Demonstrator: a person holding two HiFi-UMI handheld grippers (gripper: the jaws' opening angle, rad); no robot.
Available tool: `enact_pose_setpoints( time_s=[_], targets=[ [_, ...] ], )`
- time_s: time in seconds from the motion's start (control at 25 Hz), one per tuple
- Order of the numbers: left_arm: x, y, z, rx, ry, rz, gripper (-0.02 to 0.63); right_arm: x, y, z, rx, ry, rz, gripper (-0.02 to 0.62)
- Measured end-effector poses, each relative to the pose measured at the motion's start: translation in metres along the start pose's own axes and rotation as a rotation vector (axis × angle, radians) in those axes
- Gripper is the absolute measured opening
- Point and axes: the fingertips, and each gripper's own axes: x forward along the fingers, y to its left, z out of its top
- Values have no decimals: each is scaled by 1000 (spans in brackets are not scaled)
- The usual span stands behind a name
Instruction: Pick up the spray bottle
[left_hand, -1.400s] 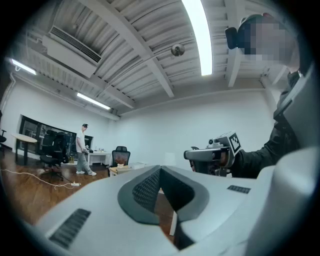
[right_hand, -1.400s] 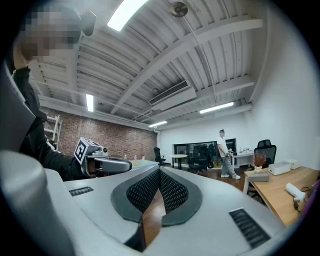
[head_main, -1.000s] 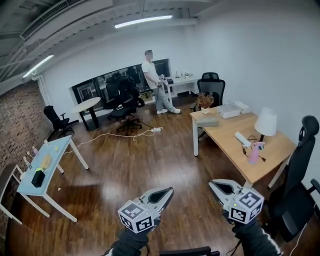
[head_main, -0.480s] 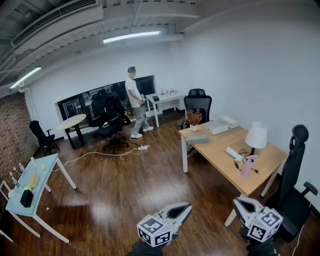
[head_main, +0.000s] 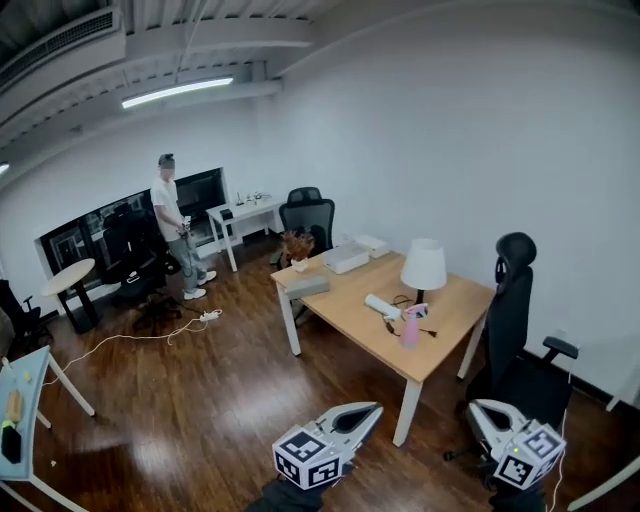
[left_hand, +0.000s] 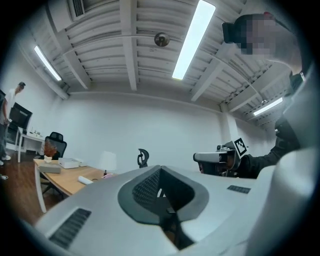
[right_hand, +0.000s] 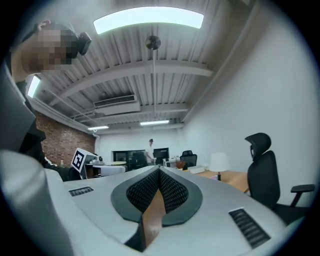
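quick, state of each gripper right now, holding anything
left gripper: closed, holding nothing
right gripper: closed, holding nothing

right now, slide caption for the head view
Left tool and right tool, both shut, short of the desk holding the pink spray bottle.

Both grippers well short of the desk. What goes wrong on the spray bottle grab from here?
1. The left gripper and right gripper are both shut and empty; arriving like that would probably tip the pink spray bottle instead of gripping it.
2. The bottle stands close to the lamp, a white roll and a black cable; a wide approach may snag them.
3. The black office chair crowds the right gripper's likely path.
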Motion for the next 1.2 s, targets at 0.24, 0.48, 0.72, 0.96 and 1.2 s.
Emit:
enact_pose_setpoints(
  time_s=[0.24,0.48,0.72,0.96,1.2],
  targets=[
    [71,-219,52,10,-9,-195,12,-241,-14,91,-54,-22,-203,15],
    [255,-360,27,-4,5,-378,12,-411,-153,111,-75,-58,-365,15],
    [379,-465,-1,-3,47,-581,12,-533,-242,113,-80,-87,-566,15],
    [483,-538,-28,-19,61,-809,12,-619,-305,107,-86,-103,-798,15],
    [552,-660,-65,-25,27,-1031,12,-750,-326,97,-136,-118,-1028,15]
  ],
)
